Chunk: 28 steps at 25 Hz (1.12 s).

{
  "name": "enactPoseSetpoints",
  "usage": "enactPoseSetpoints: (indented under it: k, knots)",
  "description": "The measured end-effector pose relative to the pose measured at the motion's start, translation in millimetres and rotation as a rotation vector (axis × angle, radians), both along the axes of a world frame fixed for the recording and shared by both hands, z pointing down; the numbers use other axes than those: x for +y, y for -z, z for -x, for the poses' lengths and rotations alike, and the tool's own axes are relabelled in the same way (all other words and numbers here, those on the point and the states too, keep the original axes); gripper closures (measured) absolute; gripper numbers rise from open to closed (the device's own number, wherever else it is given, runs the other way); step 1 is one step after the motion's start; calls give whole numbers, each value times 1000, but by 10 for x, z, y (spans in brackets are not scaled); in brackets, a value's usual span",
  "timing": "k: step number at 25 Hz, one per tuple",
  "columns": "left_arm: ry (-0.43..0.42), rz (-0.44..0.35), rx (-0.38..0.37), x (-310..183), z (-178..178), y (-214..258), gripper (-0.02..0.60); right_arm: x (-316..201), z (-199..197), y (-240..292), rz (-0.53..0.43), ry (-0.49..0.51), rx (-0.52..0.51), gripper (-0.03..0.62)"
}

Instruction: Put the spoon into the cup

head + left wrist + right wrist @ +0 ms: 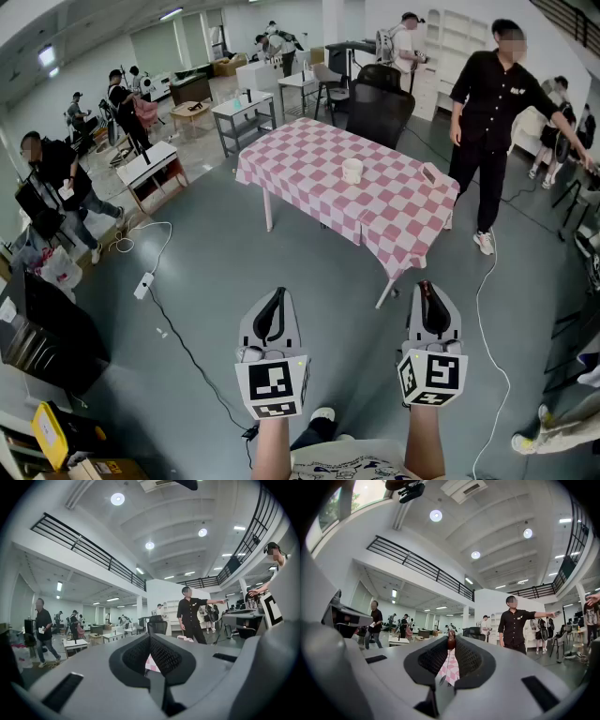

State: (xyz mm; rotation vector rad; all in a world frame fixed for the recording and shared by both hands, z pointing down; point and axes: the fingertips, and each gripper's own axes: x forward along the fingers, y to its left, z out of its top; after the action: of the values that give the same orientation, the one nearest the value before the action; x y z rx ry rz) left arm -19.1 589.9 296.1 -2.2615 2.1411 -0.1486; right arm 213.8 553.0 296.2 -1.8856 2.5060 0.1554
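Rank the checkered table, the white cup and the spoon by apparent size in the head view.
1. checkered table: largest.
2. white cup.
3. spoon: only its brown tip shows past the right gripper, so cup versus spoon is unsure.

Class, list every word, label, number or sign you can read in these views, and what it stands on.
None is readable.
Cubes on the left gripper and right gripper: black-and-white square patterns only, no letters.
Spoon in the right jaws: no print visible.
Cup: too small to tell.
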Motion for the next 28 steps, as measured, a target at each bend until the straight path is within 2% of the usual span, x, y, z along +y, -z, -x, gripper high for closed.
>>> enactPoseSetpoints:
  k: [18,28]
  knots:
    - [-30,-8,-1,-371,218,-35,571,-292,192,-49,-10,-27,-9,537]
    - [-40,21,1,-710,377,-193,571,-619,303,-174,15,-46,-18,537]
